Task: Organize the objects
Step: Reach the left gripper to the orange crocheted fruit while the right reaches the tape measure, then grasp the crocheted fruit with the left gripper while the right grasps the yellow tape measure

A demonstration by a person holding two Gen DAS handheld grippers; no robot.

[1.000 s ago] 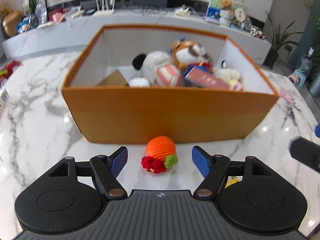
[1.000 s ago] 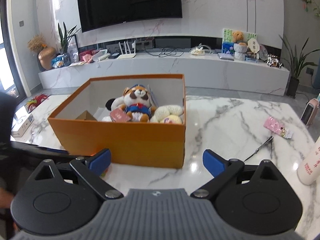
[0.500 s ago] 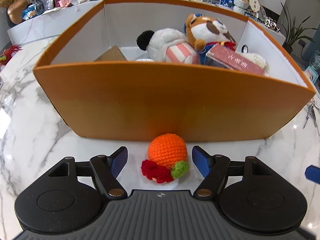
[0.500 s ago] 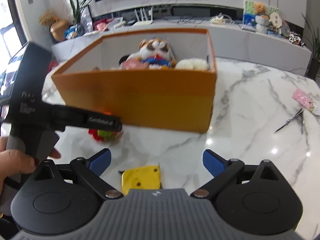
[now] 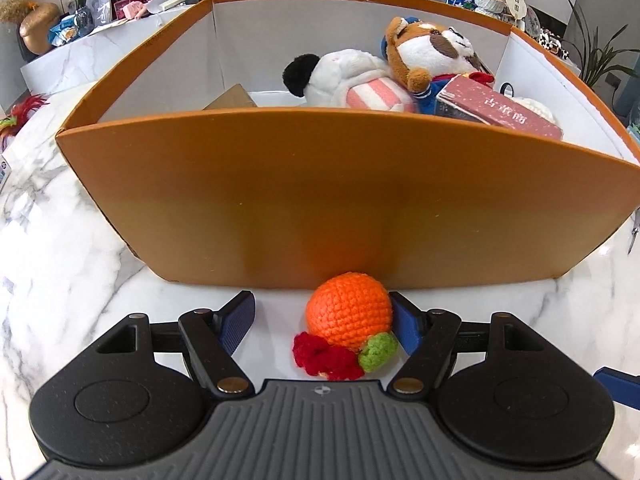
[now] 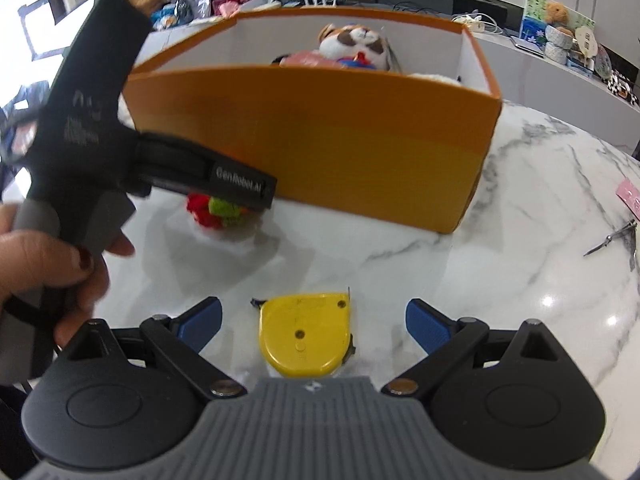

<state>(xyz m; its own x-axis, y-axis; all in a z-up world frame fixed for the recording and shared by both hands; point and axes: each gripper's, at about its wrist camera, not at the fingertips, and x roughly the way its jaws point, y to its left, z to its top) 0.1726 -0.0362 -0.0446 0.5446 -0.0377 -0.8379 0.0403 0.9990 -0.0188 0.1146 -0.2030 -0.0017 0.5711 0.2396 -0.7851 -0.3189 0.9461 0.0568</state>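
Observation:
A crocheted orange (image 5: 348,314) with red and green tufts lies on the marble table against the front wall of an orange box (image 5: 320,200). My left gripper (image 5: 326,318) is open around it, the right finger touching it. The toy's tufts show under the left gripper's body in the right wrist view (image 6: 214,210). A yellow tape measure (image 6: 306,334) lies on the table between the open fingers of my right gripper (image 6: 314,320). The box (image 6: 320,128) holds plush toys (image 5: 424,56) and a red book (image 5: 500,110).
The left gripper's body (image 6: 120,140) and the hand holding it fill the left of the right wrist view. Scissors (image 6: 612,236) and a pink packet (image 6: 630,194) lie on the table at the right. A shelf with clutter runs behind the box.
Both grippers have moved forward and down. The crocheted orange now sits between the left fingers, and the tape measure has come in between the right fingers.

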